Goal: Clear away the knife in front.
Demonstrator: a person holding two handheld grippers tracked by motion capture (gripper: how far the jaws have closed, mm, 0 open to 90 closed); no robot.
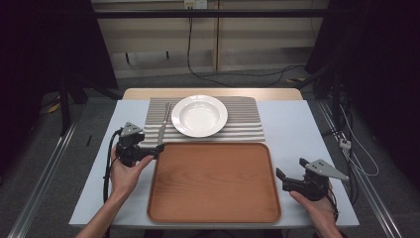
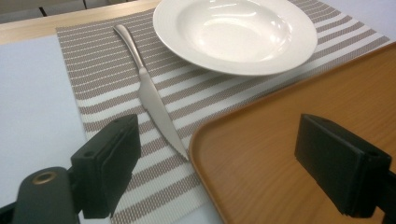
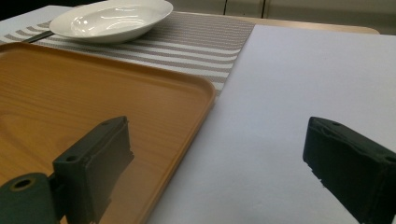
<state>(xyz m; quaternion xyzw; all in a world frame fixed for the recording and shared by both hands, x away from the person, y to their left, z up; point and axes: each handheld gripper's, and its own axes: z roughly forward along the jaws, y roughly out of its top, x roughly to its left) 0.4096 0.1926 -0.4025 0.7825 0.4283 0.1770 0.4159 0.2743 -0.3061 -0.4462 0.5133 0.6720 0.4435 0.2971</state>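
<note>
So the left gripper [image 1: 148, 150] was sitting at the tray's [image 1: 213, 218] near-left corner with its jaws wide apart and nothing between them. The knife [image 1: 163, 127] lay flat on the striped placemat [image 1: 242, 119], just left of the white plate [image 1: 199, 115], blade tip right at the tray's rim, close to the gripper but not pinched. The right gripper [image 1: 292, 172] was parked on the tabletop [image 1: 297, 124] right of the tray, jaws also apart and empty.

Bright table, dark surroundings, perhaps slightly soft
</note>
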